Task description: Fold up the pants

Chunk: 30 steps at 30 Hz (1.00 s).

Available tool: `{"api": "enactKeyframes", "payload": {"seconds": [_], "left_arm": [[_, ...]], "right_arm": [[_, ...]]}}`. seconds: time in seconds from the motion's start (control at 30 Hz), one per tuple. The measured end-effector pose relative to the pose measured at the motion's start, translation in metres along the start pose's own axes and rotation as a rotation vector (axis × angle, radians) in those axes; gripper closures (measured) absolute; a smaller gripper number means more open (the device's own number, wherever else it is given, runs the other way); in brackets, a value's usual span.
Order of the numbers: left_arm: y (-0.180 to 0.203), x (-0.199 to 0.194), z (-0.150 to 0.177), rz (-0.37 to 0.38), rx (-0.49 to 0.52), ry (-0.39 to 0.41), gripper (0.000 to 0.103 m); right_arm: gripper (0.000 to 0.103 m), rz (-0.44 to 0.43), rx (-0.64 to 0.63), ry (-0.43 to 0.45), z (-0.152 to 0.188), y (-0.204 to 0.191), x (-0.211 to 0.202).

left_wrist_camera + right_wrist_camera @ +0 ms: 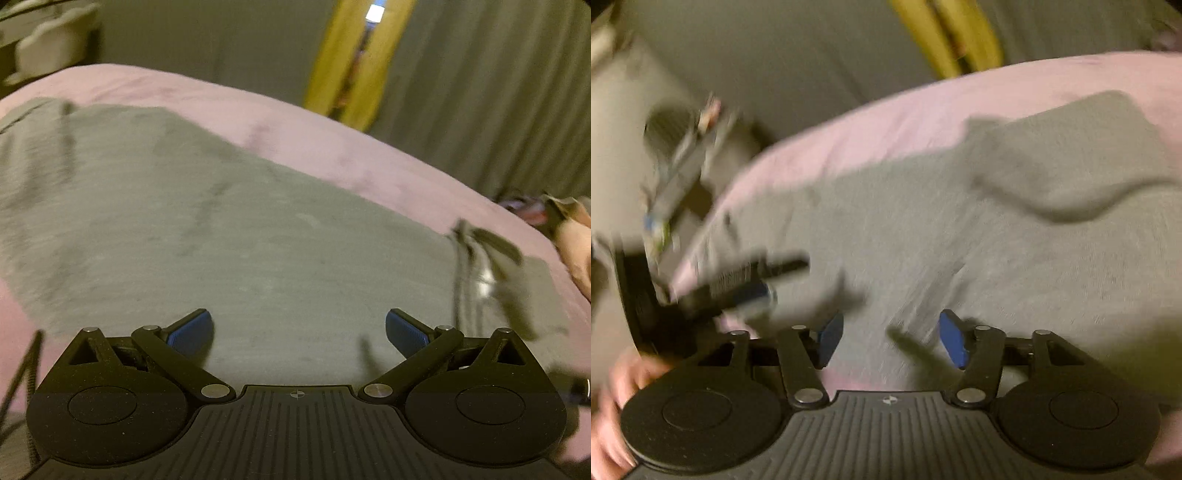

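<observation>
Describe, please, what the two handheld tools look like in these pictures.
Both look alike: the left tool and right tool have matte black ribbed bodies, two round black discs, black linkage arms with silver pivot pins, and blue textured pads. A small crosshair mark sits at the body's centre. No sleeve is visible.

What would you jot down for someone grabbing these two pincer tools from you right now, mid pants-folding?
Left gripper: open, nothing between its blue pads, poised over the grey pants.
Right gripper: open, empty, also above the pants; the view is blurred.
Pants lie on the pink bed cover. In the right wrist view one part is already folded over on top.
The drawstring lies loose near the right edge in the left wrist view.
Left to do: further folds, then smoothing. How many folds are done I cannot tell.
</observation>
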<state>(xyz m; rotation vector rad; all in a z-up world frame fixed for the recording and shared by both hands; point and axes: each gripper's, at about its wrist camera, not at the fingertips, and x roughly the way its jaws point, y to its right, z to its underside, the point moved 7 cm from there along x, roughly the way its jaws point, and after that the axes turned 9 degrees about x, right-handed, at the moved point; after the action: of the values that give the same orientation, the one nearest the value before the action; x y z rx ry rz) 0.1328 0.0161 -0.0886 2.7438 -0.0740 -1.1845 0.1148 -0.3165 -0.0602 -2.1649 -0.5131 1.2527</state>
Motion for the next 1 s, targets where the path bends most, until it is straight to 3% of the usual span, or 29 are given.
{"api": "enactKeyframes", "payload": {"seconds": [0.07,0.13,0.17,0.23,0.37,0.53,0.6,0.7,0.77,0.8,0.83,0.87,0.97,1.0], "left_arm": [[0.013,0.001,0.000,0.067,0.030,-0.004,0.000],[0.027,0.000,-0.001,0.142,0.055,-0.009,0.000],[0.033,-0.001,-0.002,0.175,0.064,-0.013,0.000],[0.048,-0.002,-0.004,0.236,0.074,-0.019,0.000],[0.077,0.009,-0.007,0.361,0.051,-0.069,0.000],[0.108,0.036,-0.006,0.506,-0.046,-0.161,0.000],[0.117,0.049,-0.003,0.529,-0.084,-0.209,0.002],[0.125,0.067,0.004,0.501,-0.077,-0.270,0.020],[0.128,0.069,0.002,0.512,-0.087,-0.263,0.025],[0.131,0.069,0.002,0.528,-0.088,-0.275,0.040],[0.132,0.069,0.002,0.527,-0.084,-0.286,0.064],[0.134,0.069,0.003,0.529,-0.075,-0.295,0.077],[0.135,0.070,0.008,0.529,-0.053,-0.290,0.078],[0.135,0.072,0.010,0.519,-0.058,-0.293,0.073]], "right_arm": [[0.030,0.149,0.064,0.040,-0.014,0.034,-0.007],[0.031,0.320,0.163,0.048,-0.022,0.064,-0.009],[0.031,0.329,0.225,0.072,-0.024,0.074,-0.013],[0.030,0.281,0.302,0.147,-0.030,0.079,-0.021],[0.020,0.240,0.320,0.260,-0.033,0.078,-0.035],[0.011,0.122,0.392,0.311,-0.027,0.091,-0.058],[0.011,0.101,0.441,0.323,-0.027,0.098,-0.058],[0.011,0.073,0.479,0.314,-0.026,0.100,-0.056],[0.011,0.070,0.470,0.313,-0.027,0.098,-0.053],[0.010,0.071,0.461,0.312,-0.027,0.097,-0.053],[0.009,0.068,0.451,0.310,-0.027,0.096,-0.052],[0.008,0.055,0.445,0.310,-0.027,0.094,-0.051],[0.007,0.037,0.436,0.312,-0.029,0.092,-0.051],[0.006,0.041,0.436,0.309,-0.028,0.092,-0.050]]}}
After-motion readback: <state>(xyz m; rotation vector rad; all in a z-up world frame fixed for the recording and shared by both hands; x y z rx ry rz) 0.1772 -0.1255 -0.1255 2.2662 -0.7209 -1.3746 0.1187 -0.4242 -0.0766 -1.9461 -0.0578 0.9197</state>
